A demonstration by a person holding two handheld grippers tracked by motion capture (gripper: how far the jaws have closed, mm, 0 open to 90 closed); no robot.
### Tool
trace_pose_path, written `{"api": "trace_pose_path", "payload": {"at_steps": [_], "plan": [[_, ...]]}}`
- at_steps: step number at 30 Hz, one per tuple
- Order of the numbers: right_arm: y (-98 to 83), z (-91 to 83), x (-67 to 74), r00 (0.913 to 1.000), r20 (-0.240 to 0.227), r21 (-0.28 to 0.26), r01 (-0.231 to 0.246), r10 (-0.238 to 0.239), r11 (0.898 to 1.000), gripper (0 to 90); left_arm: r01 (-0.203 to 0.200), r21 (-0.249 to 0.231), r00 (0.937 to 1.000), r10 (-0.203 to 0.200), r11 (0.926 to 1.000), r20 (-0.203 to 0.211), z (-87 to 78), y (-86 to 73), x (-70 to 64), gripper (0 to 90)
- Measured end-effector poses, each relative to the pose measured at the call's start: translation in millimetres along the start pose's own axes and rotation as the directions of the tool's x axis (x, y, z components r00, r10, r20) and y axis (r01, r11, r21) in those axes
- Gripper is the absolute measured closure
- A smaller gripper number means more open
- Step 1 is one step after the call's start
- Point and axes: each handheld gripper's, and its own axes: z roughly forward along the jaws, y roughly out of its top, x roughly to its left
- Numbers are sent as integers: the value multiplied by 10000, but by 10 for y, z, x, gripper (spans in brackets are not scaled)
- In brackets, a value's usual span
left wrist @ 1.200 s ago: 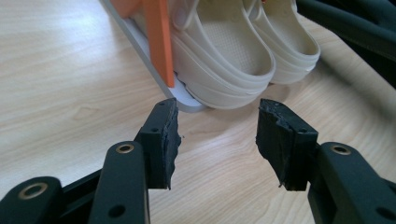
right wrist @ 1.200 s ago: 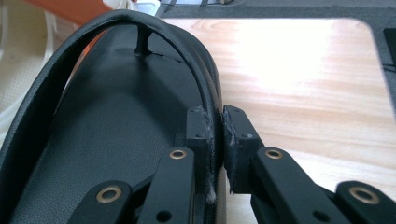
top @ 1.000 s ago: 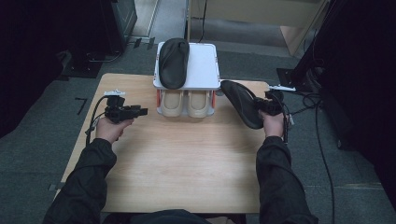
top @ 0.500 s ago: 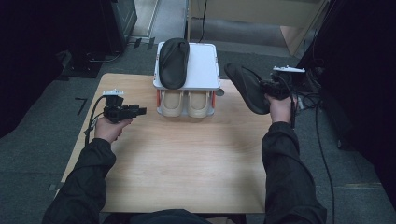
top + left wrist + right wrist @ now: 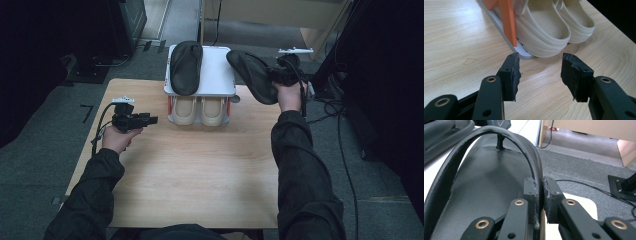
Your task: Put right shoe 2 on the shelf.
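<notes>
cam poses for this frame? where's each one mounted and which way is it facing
High view: above the person's side, facing forward and down on the table; both forearms, left gripper.
Left gripper view: along its open jaws at the beige clogs.
Right gripper view: jaws clamp the sandal strap.
Shared: high view shows clogs and sandal too.

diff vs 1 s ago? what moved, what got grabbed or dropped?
Right tongs, shut on the black sandal by its strap, carried it up off the table toward the rack's top shelf. Nothing grabbed or dropped. Left tongs, other sandal and beige clogs stayed put.
</notes>
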Motion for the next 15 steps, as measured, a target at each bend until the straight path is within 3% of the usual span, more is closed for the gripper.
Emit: {"api": "trace_pose_path", "payload": {"at_steps": [5,9,15], "plan": [[113,187,232,9997,-97,35,237,-237,9997,820,159,-64,9997,-157,9999,179,16,-2,8,491],[175,322,403,9966,171,129,807,-809,9967,819,181,-114,9991,-177,9998,376,20,-2,9,492],[226,535,574,9979,199,304,610,-616,9977,813,163,-212,9990,-153,9996,431,7,3,1,493]]}}
